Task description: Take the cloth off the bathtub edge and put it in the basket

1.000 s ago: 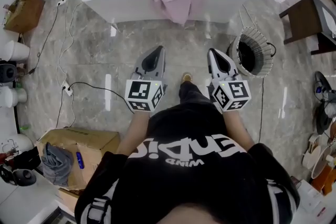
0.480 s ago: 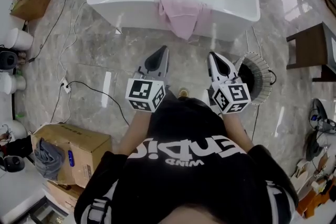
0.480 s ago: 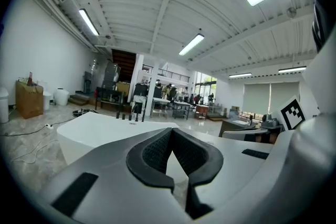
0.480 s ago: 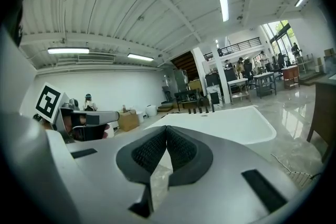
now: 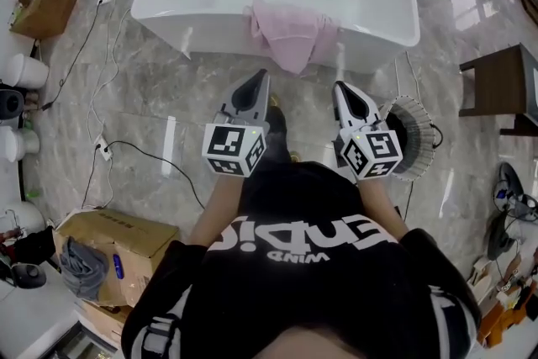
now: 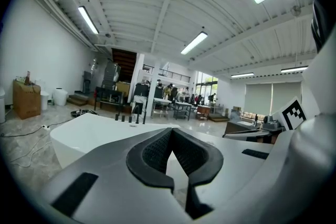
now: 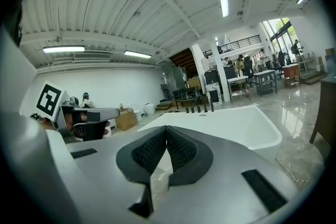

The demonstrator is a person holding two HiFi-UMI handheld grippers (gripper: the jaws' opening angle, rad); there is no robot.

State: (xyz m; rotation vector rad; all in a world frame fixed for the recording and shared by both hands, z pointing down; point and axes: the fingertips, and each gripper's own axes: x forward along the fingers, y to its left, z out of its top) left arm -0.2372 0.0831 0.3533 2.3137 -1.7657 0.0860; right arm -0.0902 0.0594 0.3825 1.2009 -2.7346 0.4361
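Stage: approach only (a judgement). Nothing of the task is done yet.
Cloth (image 5: 290, 34): pink, draped over the near edge of the bathtub (image 5: 168, 8), one part hanging down the outer wall. Neither gripper touches it.
Left gripper (image 5: 261, 75): jaws clenched, nothing between them. It points toward the tub, short of the cloth.
Right gripper (image 5: 340, 85): jaws likewise clenched and empty, held beside the left one.
Left to do: open the jaws, take the cloth, lift it off the edge, carry it to the basket and let go.
Basket (image 5: 424, 130): wire, on the floor near the tub's right end, just beside the right gripper. Its inside looks dark and empty (part is hidden behind the gripper).
Bathtub contents: none seen, only the bare white basin with its drain.
Cardboard box (image 5: 151, 231): on the floor at lower left, holding a grey bundle (image 5: 84, 265).
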